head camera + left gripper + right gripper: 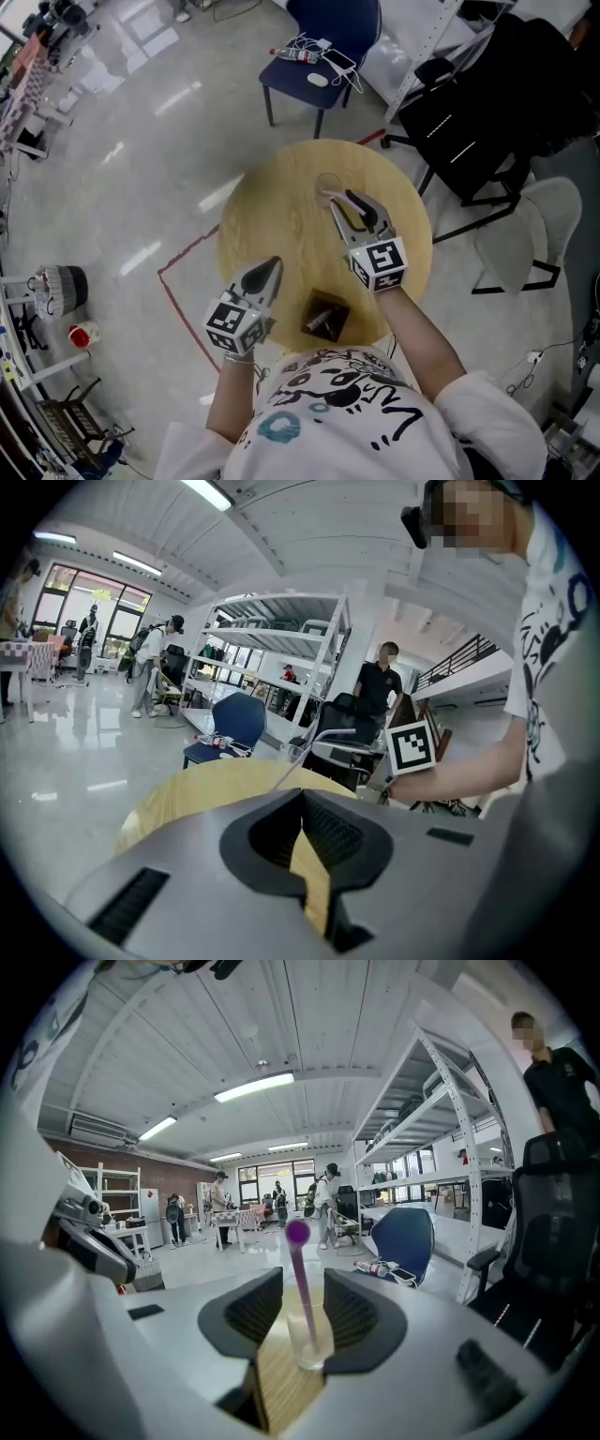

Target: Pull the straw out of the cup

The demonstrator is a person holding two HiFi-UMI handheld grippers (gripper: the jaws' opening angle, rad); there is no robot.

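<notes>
A clear cup [327, 182] stands on the far side of a round wooden table [272, 220], with a purple straw [301, 1274] leaning in it. My right gripper [341, 199] is open just short of the cup. In the right gripper view the cup [307, 1333] and straw sit in line with the gap between the jaws, and the pads touch neither. My left gripper [274, 263] hangs shut and empty over the table's near left edge. In the left gripper view [302, 794] the cup [293, 754] shows far ahead.
A small dark brown box [325, 316] sits at the table's near edge between my hands. A blue chair [323, 42] stands beyond the table, and black office chairs [469, 127] are at the right. Metal shelving [272, 658] and people stand further off.
</notes>
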